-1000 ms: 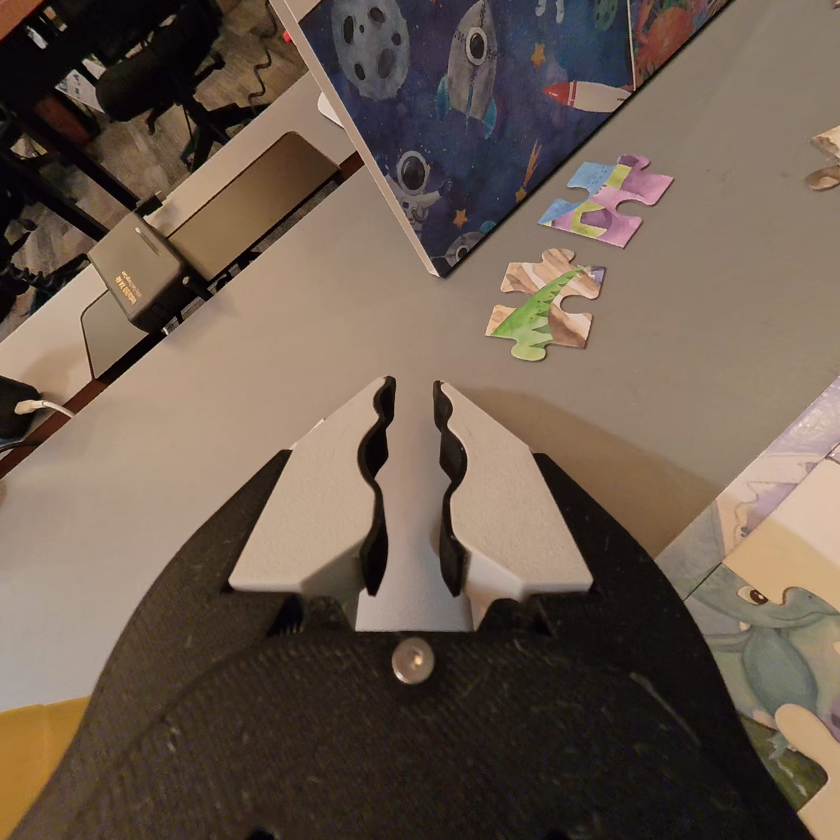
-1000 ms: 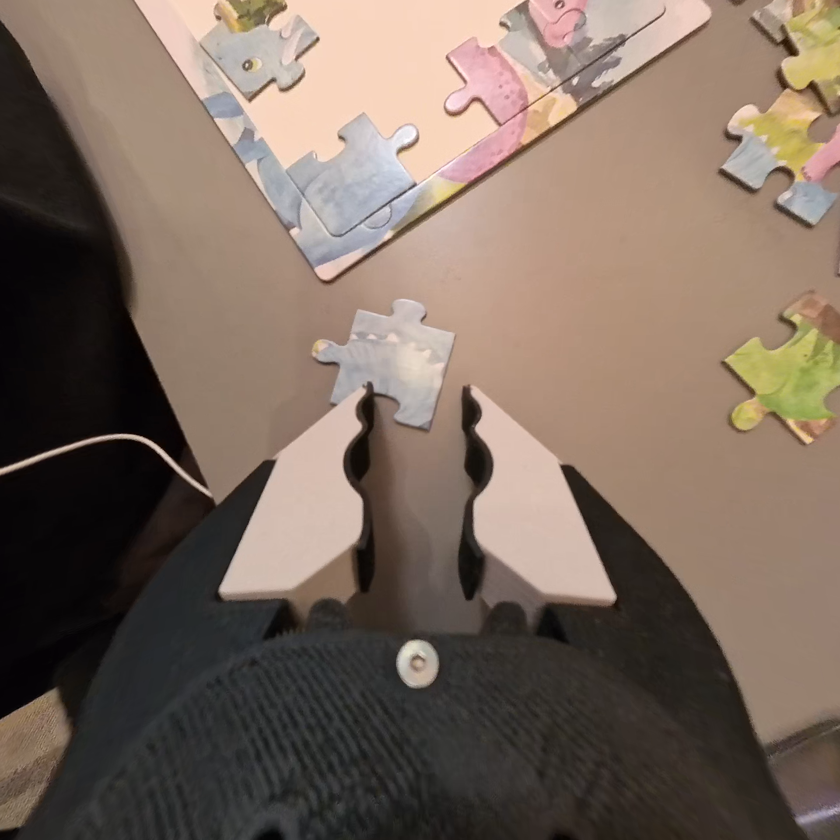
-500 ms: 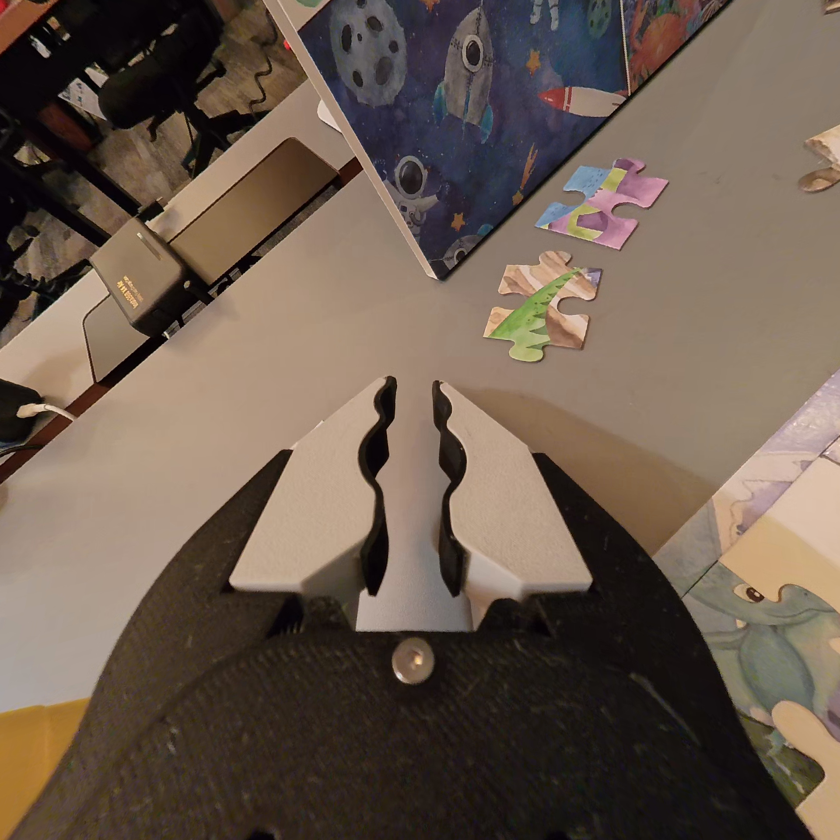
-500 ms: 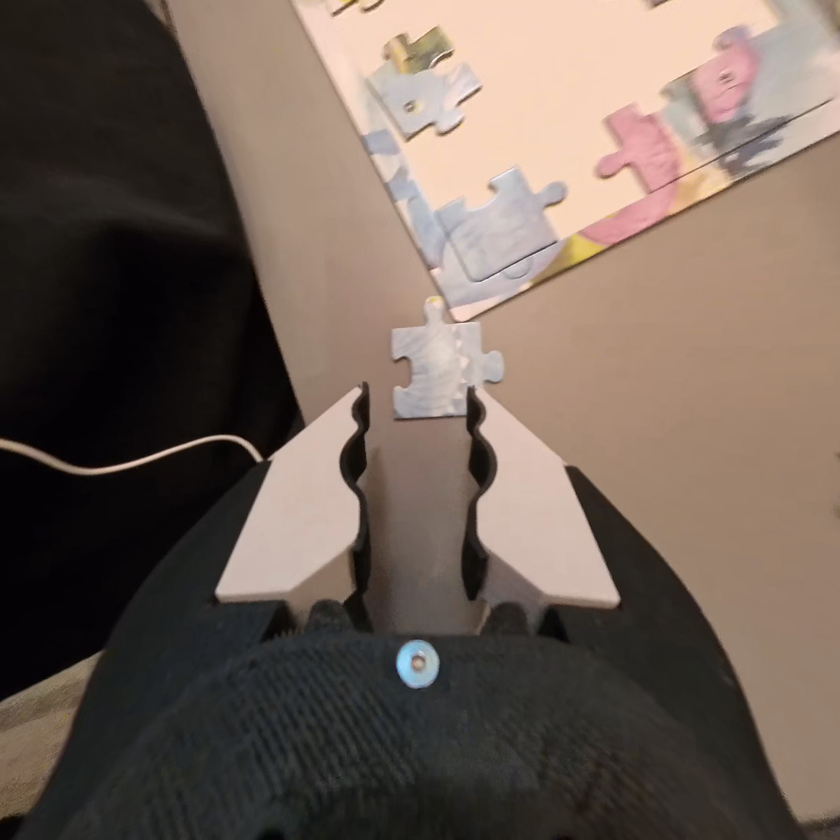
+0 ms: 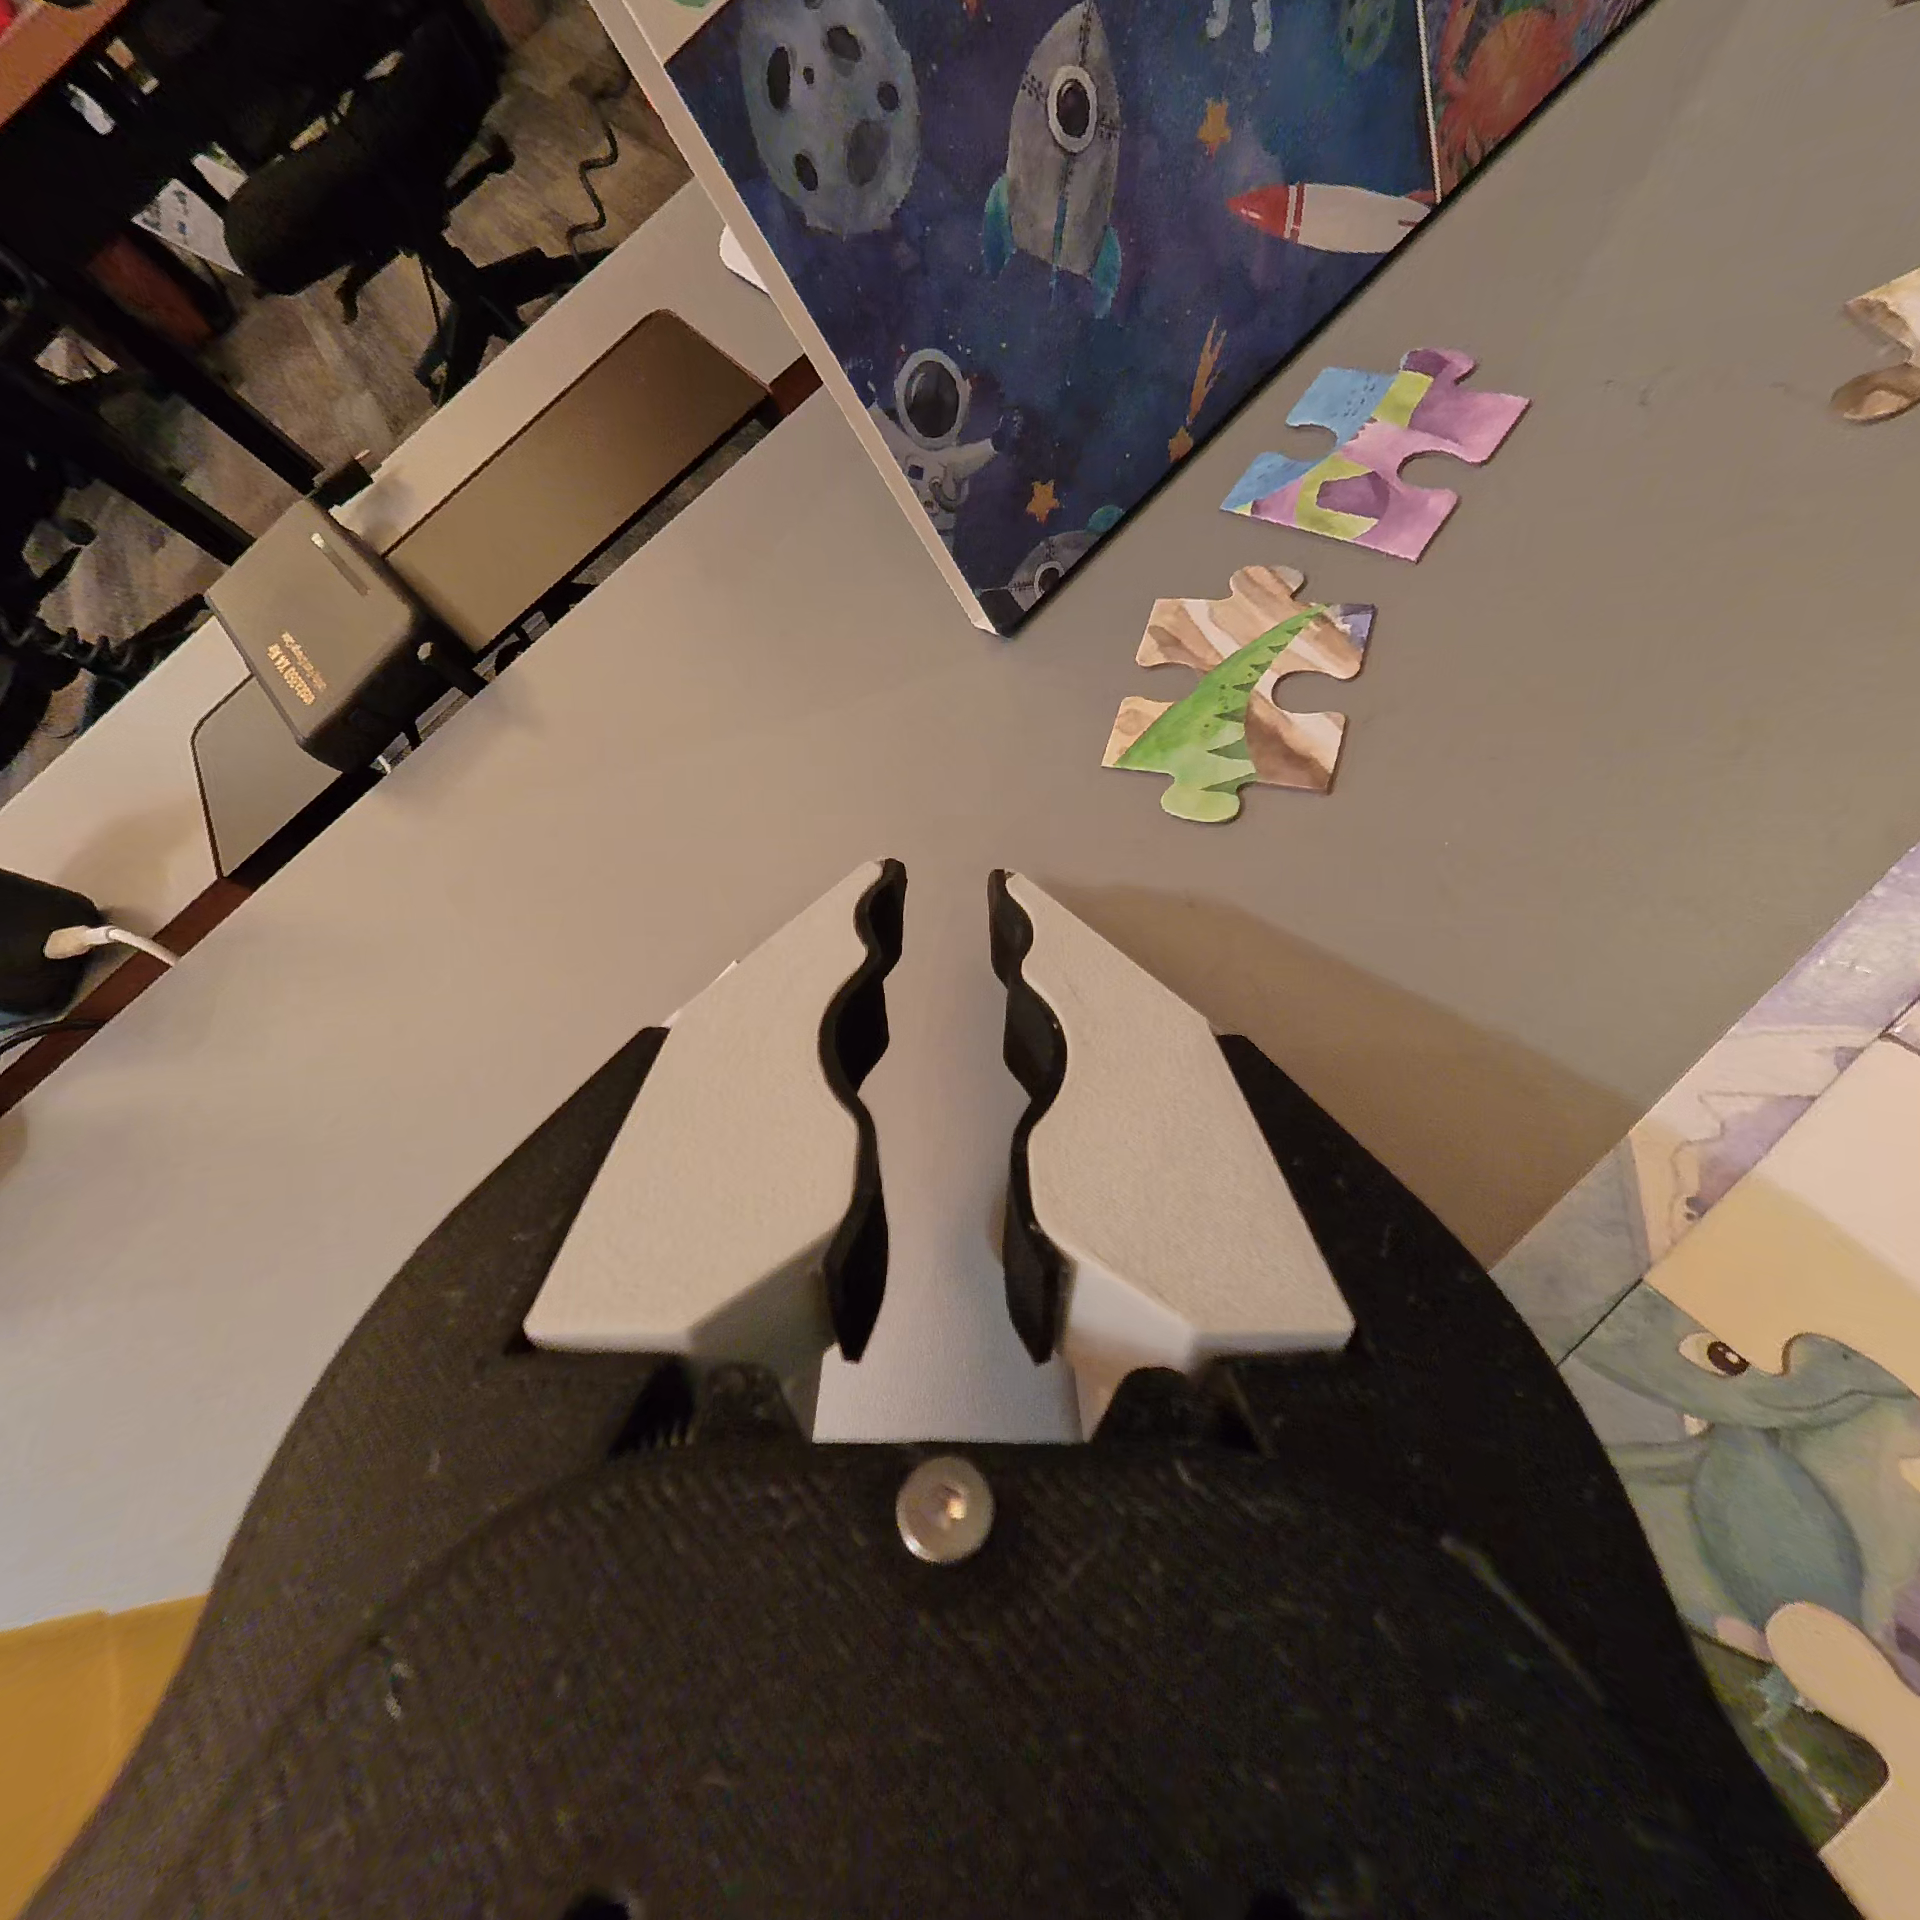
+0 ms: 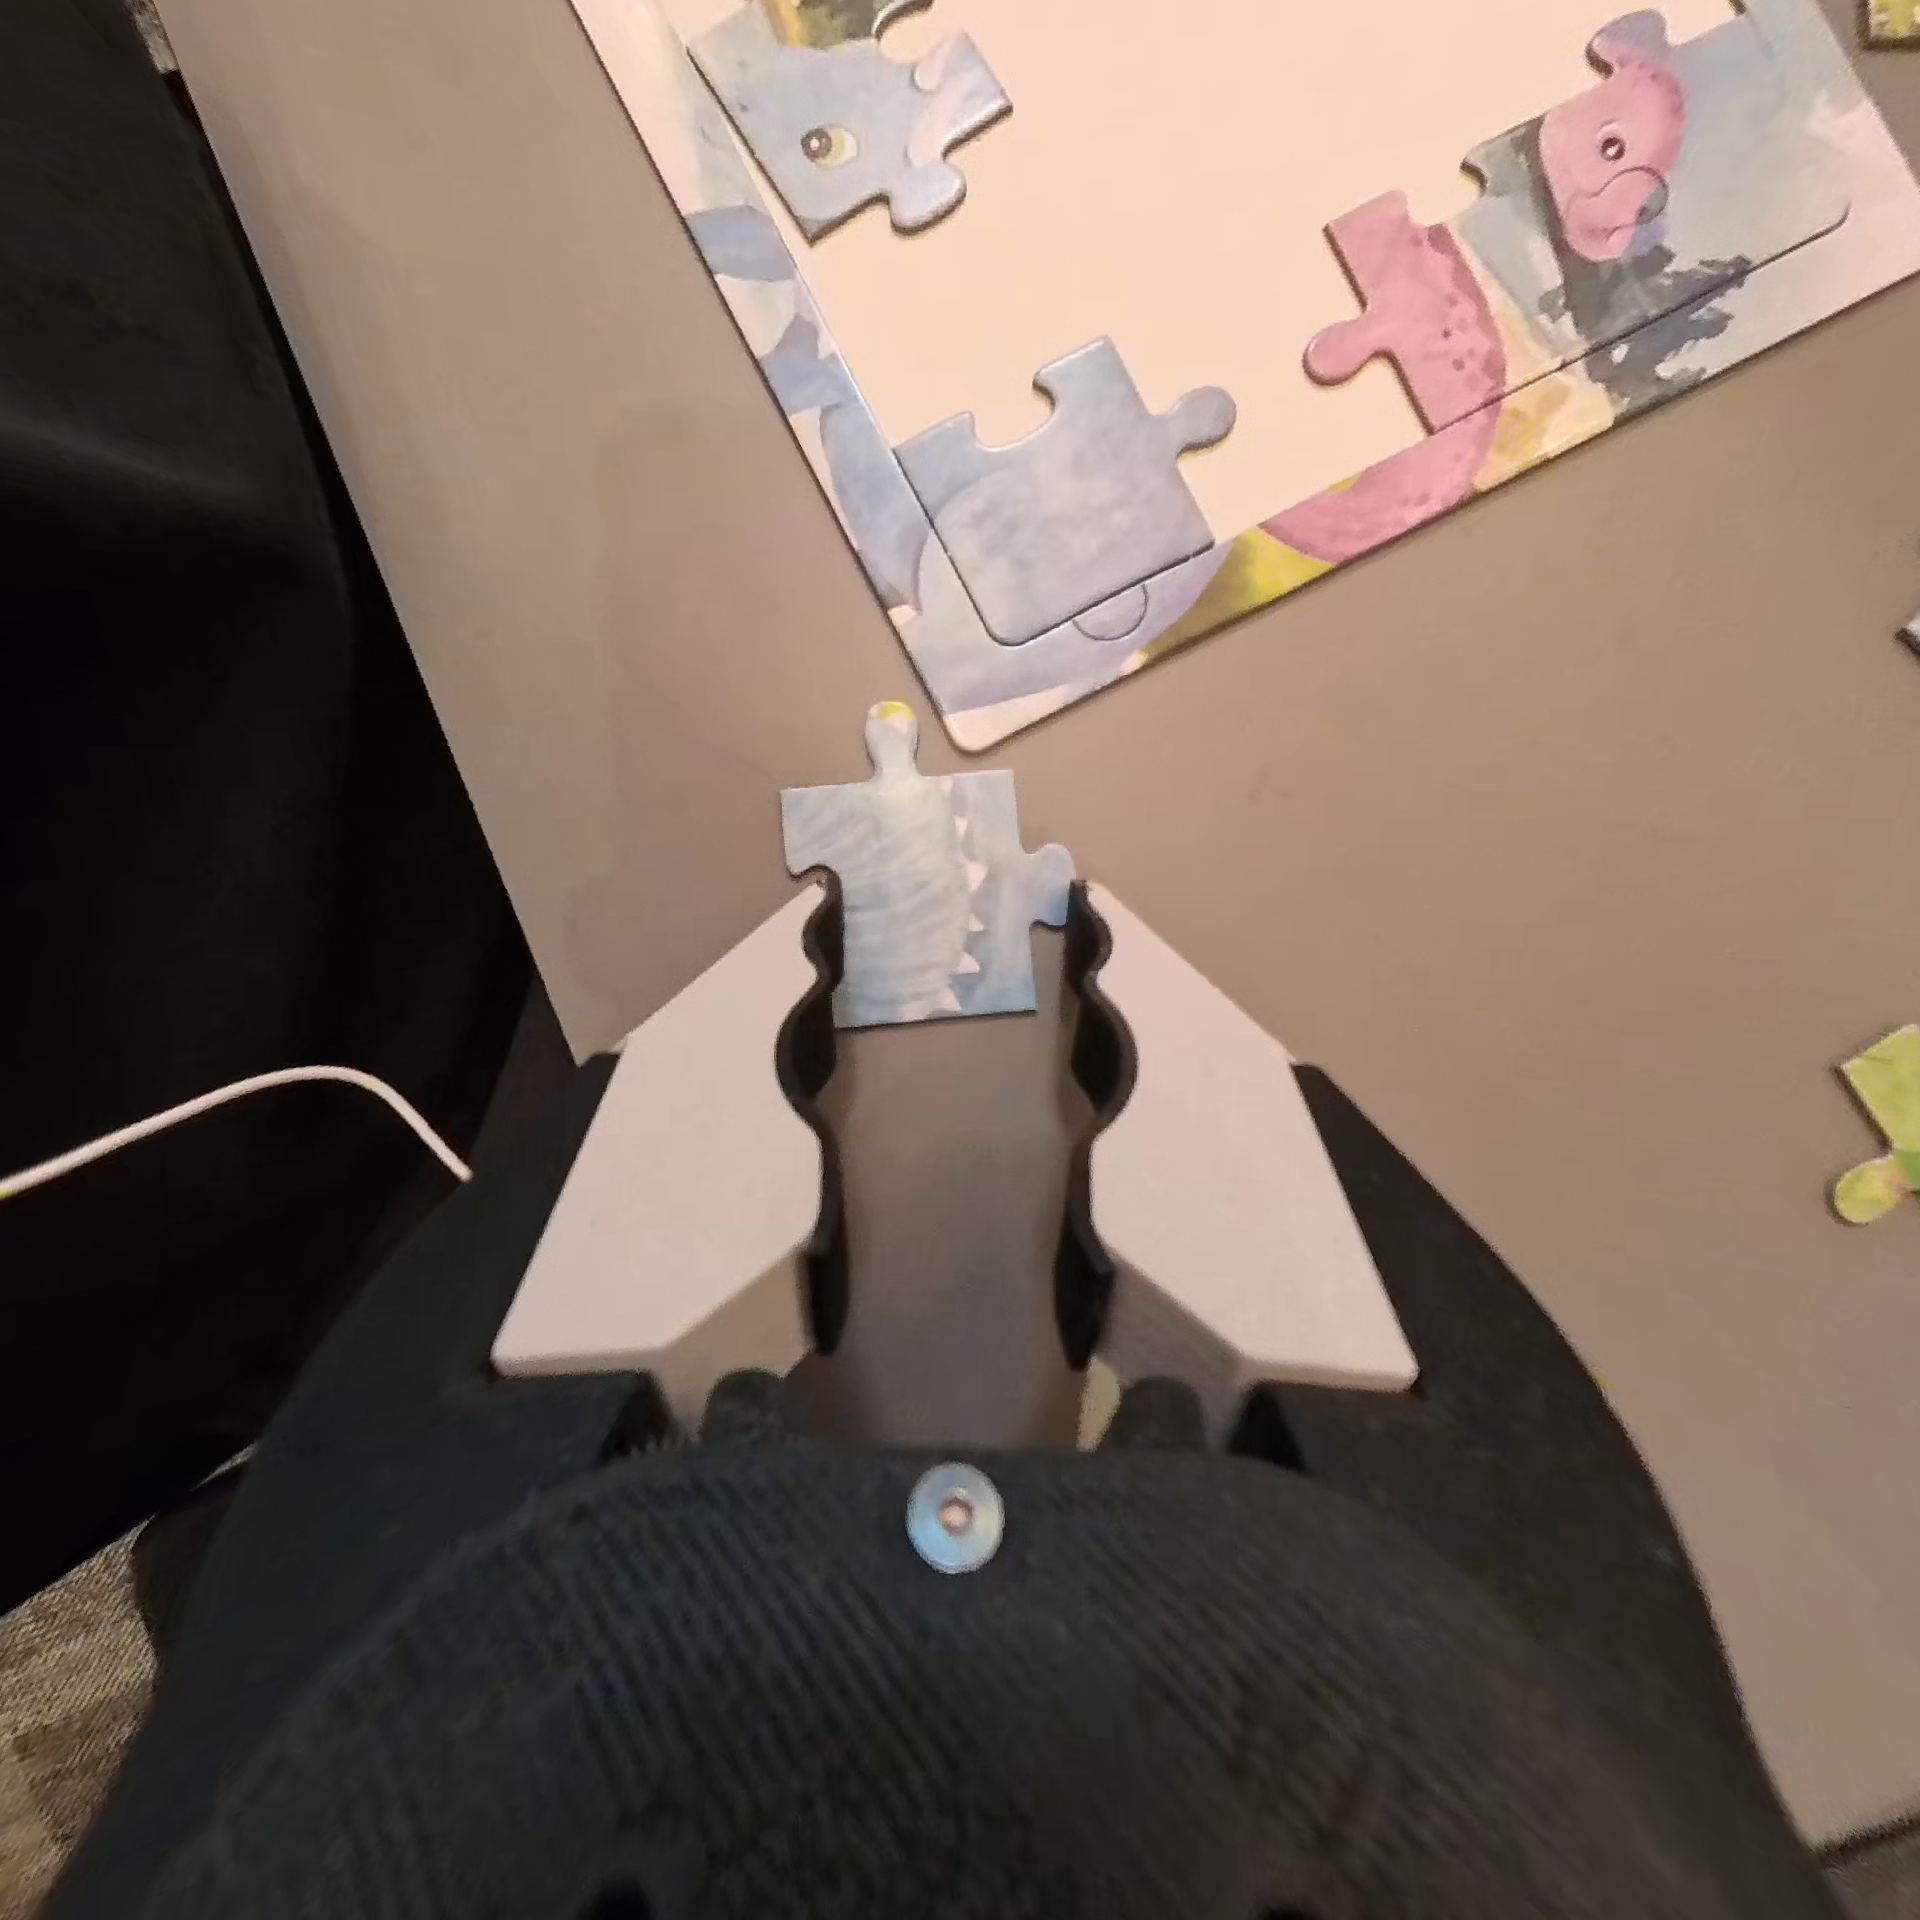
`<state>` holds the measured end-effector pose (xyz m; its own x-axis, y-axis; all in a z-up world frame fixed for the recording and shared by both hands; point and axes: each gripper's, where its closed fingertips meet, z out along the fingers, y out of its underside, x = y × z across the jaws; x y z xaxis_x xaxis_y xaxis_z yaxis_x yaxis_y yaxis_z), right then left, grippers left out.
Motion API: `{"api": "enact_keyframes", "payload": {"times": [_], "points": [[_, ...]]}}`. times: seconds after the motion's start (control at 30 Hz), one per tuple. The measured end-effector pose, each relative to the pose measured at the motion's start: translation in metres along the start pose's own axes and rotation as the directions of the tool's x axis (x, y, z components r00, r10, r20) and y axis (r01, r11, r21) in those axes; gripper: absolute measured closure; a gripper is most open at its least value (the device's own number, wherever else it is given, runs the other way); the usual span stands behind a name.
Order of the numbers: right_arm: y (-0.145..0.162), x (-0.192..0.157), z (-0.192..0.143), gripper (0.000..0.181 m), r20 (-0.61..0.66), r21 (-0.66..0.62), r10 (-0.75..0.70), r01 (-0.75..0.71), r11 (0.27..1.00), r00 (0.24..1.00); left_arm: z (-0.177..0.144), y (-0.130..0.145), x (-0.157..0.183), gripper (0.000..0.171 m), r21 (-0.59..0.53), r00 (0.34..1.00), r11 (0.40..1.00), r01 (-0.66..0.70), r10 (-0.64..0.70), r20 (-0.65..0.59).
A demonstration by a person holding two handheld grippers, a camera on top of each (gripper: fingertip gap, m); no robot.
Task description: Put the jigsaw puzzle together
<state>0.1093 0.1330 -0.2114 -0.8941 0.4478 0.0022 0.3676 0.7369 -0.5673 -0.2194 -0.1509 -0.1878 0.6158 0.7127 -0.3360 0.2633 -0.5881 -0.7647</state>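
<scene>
A light blue puzzle piece point(image 6: 914, 883) lies on the grey table just short of the puzzle board's corner. My right gripper point(image 6: 945, 894) is open, with its fingertips on either side of the piece's near half. The puzzle board point(image 6: 1143, 260) has a cream bare middle and holds a blue corner piece point(image 6: 1060, 520), a blue dinosaur-head piece point(image 6: 862, 125) and pink pieces point(image 6: 1423, 312). My left gripper point(image 5: 945, 883) is slightly open and empty over bare table, left of the board point(image 5: 1766, 1226). A green-and-brown piece point(image 5: 1242, 696) and a purple-blue piece point(image 5: 1371, 457) lie ahead of it.
A space-themed puzzle board point(image 5: 1039, 260) lies at the far side of the table. A green piece point(image 6: 1881, 1132) sits at the right edge of the right wrist view. A person's dark clothing point(image 6: 208, 623) and a white cable point(image 6: 260, 1101) lie beyond the table's left edge.
My right gripper has swung round and moved forward, so the blue piece now sits between its fingertips, and its jaws have widened a little. The left gripper has barely moved.
</scene>
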Motion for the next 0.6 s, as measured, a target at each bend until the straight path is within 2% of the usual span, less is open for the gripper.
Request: {"api": "enact_keyframes", "payload": {"times": [0.3,0.37,0.4,0.6], "points": [[0.008,0.002,-0.008,0.139,0.005,-0.015,0.032,-0.032,0.999,0.999,0.0,0.0,0.0,0.157,-0.002,1.0,1.0,-0.003,0.003,0.001],[0.008,0.004,-0.011,0.152,0.003,0.001,0.031,-0.031,1.0,1.0,0.0,0.0,0.0,0.157,-0.002,1.0,1.0,-0.003,0.003,0.002],[0.007,0.005,-0.013,0.152,-0.001,0.01,0.032,-0.032,0.999,0.999,0.0,0.0,0.0,0.157,-0.002,1.0,1.0,-0.004,0.004,0.002],[0.013,0.009,-0.01,0.132,-0.007,0.003,0.064,-0.064,0.998,0.998,0.001,0.0,0.001,0.157,-0.005,1.0,1.0,-0.008,0.008,0.003]]}}
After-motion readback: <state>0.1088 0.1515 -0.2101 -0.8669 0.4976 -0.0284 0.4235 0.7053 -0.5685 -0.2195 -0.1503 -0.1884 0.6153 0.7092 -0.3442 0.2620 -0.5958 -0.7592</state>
